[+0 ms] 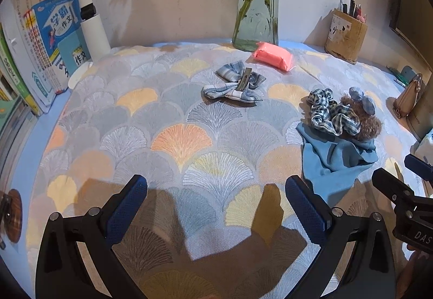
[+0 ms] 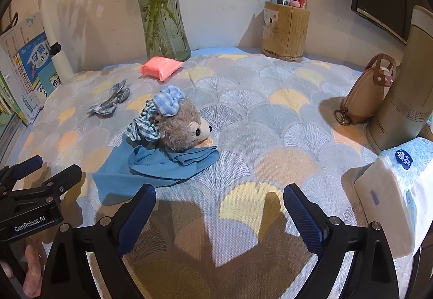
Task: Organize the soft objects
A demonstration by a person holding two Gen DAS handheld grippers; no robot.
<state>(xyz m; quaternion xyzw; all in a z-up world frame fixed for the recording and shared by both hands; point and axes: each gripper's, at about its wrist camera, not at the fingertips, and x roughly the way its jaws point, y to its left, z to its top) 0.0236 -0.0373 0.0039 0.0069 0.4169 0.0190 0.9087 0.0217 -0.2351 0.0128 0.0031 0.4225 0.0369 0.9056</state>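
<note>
Your right gripper [image 2: 219, 207] hangs wide apart over bare cloth, nothing between the pads — left gripper [image 1: 216, 199] likewise spread and empty. The plush bear [image 2: 181, 126] lies on the blue cloth [image 2: 162, 163] (checked scrunchie [image 2: 143, 126] against it), bow clip [image 1: 234, 82] well apart.

1. Tablecloth [image 2: 270, 120]: woven cloth, matt, faintly ribbed.
2. Plush bear head [image 2: 181, 127]: fuzzy, curly pile.
3. Blue cloth [image 2: 162, 163]: soft, matt fabric.
4. Vase [image 1: 257, 1]: clear glossy glass.
5. Pink packet [image 1: 273, 55]: smooth, probably plastic wrap.
6. Pen holder [image 2: 285, 30]: rough wood.
</note>
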